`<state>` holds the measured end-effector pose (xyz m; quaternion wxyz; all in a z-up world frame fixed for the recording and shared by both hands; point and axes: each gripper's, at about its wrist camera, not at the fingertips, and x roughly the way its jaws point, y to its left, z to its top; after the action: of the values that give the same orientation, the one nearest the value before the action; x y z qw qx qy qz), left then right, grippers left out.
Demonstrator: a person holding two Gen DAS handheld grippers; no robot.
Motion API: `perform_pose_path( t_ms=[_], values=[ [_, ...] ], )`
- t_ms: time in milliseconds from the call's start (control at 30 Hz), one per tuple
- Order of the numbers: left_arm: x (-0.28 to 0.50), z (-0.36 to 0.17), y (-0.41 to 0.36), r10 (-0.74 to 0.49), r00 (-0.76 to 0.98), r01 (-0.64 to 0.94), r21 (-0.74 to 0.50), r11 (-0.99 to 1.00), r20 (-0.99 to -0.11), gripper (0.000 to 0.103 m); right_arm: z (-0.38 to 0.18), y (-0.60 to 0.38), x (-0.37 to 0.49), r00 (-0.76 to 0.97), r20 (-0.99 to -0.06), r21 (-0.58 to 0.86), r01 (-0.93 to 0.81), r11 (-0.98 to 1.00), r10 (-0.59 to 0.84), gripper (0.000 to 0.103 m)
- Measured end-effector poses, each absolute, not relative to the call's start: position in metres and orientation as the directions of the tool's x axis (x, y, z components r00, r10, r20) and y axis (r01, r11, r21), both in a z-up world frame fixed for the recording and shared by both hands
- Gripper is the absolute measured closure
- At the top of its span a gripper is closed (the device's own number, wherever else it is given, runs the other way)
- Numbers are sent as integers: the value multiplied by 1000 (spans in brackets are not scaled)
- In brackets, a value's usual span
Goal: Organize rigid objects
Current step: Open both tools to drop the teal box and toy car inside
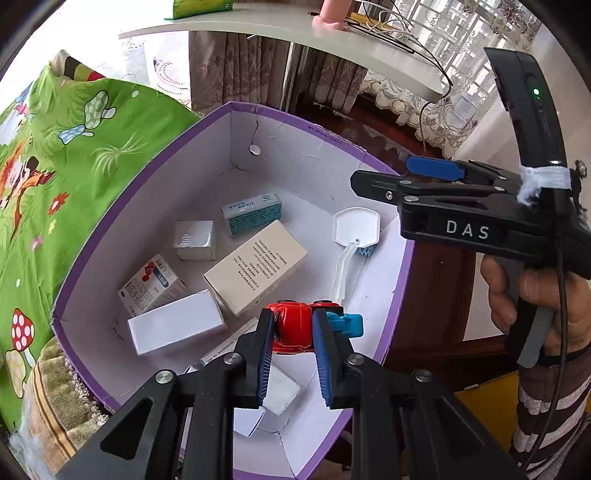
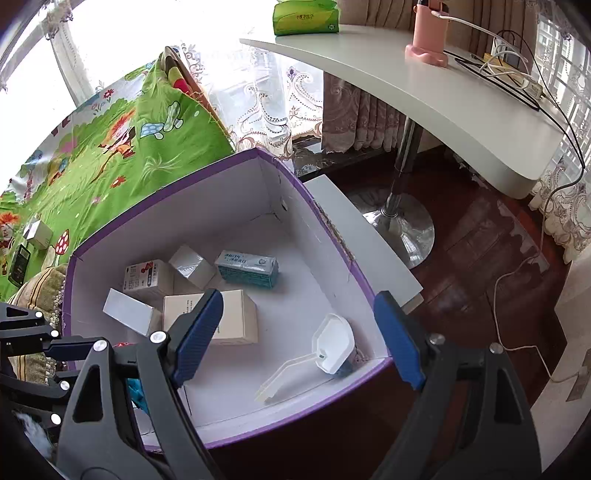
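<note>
My left gripper (image 1: 293, 328) is shut on a red toy car (image 1: 291, 326) with a blue part (image 1: 347, 324), held above the near side of the purple box (image 1: 140, 192). Inside the box lie several small cartons, among them a beige carton (image 1: 255, 267), a teal carton (image 1: 253, 214), and a white brush (image 1: 354, 236). My right gripper (image 2: 295, 339) is open and empty, over the box's right near corner (image 2: 369, 365); it also shows at the right of the left wrist view (image 1: 369, 181). The brush (image 2: 325, 350) lies below it. The left gripper's body (image 2: 55, 354) shows at the lower left.
The box sits on a bed with a green cartoon sheet (image 1: 55, 166). A white curved table (image 2: 443, 96) on a chrome stand (image 2: 399, 221) is behind, bearing a tissue pack (image 2: 306, 16), a pink holder (image 2: 428, 33) and cables. Dark wooden floor (image 2: 498, 258) lies to the right.
</note>
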<state>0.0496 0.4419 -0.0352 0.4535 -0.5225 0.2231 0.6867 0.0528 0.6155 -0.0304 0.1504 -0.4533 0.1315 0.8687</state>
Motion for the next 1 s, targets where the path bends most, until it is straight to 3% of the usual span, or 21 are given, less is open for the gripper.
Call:
perform_pose_path(
  t_ms=[267, 333, 400, 1000],
  values=[
    [50, -44, 459, 405, -7, -863, -199, -465, -914, 79, -38, 623, 65, -540, -831, 119, -403, -907, 131, 17],
    [45, -53, 462, 379, -4, -853, -194, -484, -925, 62, -38, 623, 67, -541, -831, 119, -402, -908, 130, 17],
    [41, -58, 462, 378, 13, -843, -214, -494, -926, 59, -37, 622, 68, -543, -829, 120, -400, -909, 130, 17],
    [-2, -15, 387, 499, -65, -736, -296, -609, -864, 59, -19, 594, 66, -564, -819, 140, -370, -919, 102, 17]
  ],
)
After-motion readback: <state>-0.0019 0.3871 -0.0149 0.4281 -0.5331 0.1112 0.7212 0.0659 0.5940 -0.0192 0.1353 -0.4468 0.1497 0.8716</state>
